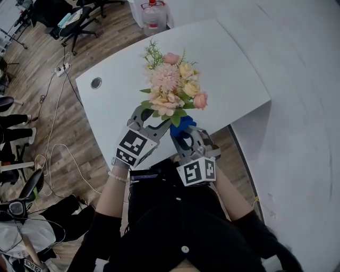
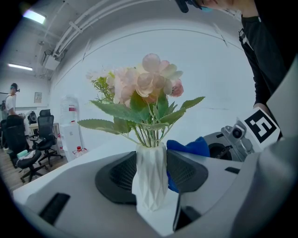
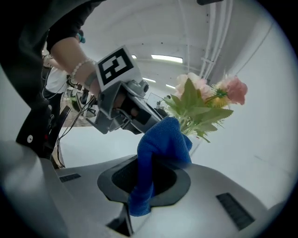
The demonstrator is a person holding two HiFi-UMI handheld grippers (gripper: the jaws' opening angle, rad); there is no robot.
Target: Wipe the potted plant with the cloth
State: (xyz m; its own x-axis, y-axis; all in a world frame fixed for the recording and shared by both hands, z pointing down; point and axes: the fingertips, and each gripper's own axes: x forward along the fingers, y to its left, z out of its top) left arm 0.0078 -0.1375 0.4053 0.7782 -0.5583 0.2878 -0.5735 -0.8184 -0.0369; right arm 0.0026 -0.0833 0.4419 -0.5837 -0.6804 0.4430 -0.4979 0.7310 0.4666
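Left gripper (image 1: 150, 118): pads pressed on both sides of the white faceted vase (image 2: 150, 176), so it's clamping the potted plant (image 1: 172, 87) by the vase. Vase sits upright between the pads in the left gripper view, green stems and leaves fanning out above the rim, pink and cream blooms on top.

Right gripper (image 1: 184, 137): pinching the blue cloth (image 3: 160, 144). The lower end of the cloth is caught between the pads and the bunched upper end sticks up past the jaws toward the foliage.

Cloth position: in the left gripper view it shows just right of the vase, at neck height and under the lowest leaves. Can't tell if it actually touches the vase or the leaves.

Head view: the plant is at frame centre, over the near edge of the white table (image 1: 228, 69), with both grippers coming in from below, left one on the left, right one on the right. Can't tell whether the vase base rests on the table.

Also there: cable grommet (image 1: 96, 83) at the table's left end, water jug (image 1: 154, 16) at the top edge, office chairs (image 1: 79, 24) upper left on the wood floor (image 1: 64, 122).
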